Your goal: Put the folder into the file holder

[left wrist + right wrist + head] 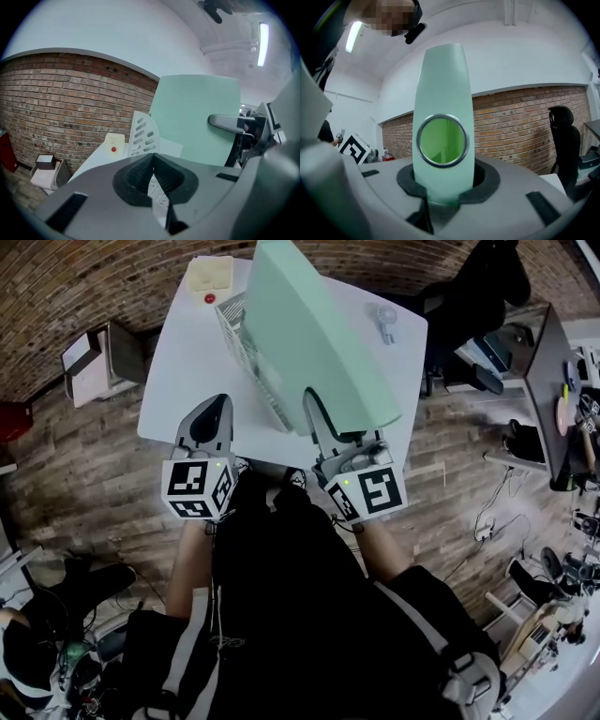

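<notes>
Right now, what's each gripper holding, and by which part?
Right gripper clamps the green folder by its spine, just below the ring hole. Left gripper is shut, empty.

Head view: set high above the folder [319, 343], facing steeply down onto the worktop [183, 381].

Left gripper view: rides the left hand-held gripper [217, 411], low and left of the folder. It faces the folder's broad side at near range, with a brick wall [56, 108] beyond.

Right gripper view: rides the right hand-held gripper [317, 407], hard against the folder's spine, facing level.

All three views share the folder. Both gripper views share the brick wall.
</notes>
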`<state>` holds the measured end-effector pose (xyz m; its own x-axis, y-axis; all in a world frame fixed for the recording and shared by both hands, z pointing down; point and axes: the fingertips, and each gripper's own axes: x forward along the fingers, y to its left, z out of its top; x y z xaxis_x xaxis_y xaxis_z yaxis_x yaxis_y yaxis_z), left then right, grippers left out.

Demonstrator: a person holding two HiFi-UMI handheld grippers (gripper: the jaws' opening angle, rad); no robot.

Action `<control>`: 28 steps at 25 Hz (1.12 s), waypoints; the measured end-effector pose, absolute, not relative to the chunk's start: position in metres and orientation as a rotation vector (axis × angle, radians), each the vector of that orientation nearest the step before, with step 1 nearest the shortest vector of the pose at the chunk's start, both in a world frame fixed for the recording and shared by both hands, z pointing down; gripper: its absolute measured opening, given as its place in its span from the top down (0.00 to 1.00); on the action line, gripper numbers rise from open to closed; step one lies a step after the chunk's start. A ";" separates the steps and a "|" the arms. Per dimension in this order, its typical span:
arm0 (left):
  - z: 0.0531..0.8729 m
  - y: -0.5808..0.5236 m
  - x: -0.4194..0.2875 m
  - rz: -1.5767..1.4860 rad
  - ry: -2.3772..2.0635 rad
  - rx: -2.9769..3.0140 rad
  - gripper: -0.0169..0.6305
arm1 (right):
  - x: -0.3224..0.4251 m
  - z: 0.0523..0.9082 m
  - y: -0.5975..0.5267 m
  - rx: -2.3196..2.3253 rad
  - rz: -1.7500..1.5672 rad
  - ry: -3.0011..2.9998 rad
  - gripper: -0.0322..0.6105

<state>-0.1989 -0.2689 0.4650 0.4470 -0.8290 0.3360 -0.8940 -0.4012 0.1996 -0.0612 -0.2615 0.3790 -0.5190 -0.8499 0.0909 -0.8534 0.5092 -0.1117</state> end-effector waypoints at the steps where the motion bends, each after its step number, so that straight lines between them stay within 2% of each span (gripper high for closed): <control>1: 0.465 -0.268 -0.199 0.267 -1.467 2.356 0.94 | -0.062 0.379 -0.262 1.534 0.216 -2.720 0.74; 28: 0.479 -0.248 -0.191 0.364 -1.446 2.359 0.94 | -0.060 0.382 -0.284 1.572 0.160 -2.890 0.74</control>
